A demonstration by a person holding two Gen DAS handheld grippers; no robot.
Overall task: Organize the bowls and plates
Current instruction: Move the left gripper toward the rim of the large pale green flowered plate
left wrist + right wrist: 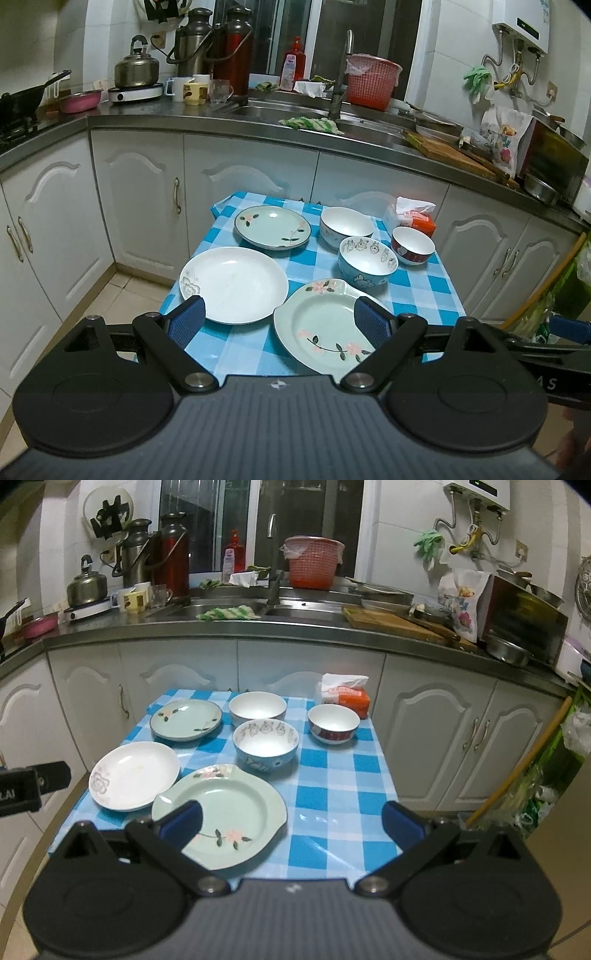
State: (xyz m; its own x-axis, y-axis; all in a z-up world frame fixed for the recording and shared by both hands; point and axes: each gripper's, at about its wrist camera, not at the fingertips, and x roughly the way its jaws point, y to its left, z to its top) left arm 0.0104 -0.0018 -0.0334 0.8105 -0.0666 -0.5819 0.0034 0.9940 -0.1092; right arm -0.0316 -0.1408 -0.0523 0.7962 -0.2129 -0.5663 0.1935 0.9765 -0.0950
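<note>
On the blue checked table [255, 347] [332, 797] lie a large green flowered plate [321, 325] [229, 816] at the front, a white plate [236, 284] [135, 775] to its left and a small green plate [273, 227] [186, 719] behind. A white bowl [346, 223] [257, 707], a blue cartoon bowl [367, 262] [266, 747] and a red bowl [413, 245] [333, 723] stand upright on the right. My left gripper [279, 325] hangs open above the table's near edge, nothing between its fingers. My right gripper [291, 821] is open too, over the large green plate's right side.
An orange tissue pack [413, 218] [345, 696] sits at the table's far right corner. White cabinets [140, 192] and a steel counter with a sink [306, 114], kettle and red basket [314, 563] run behind. A wooden stick [517, 771] leans at the right.
</note>
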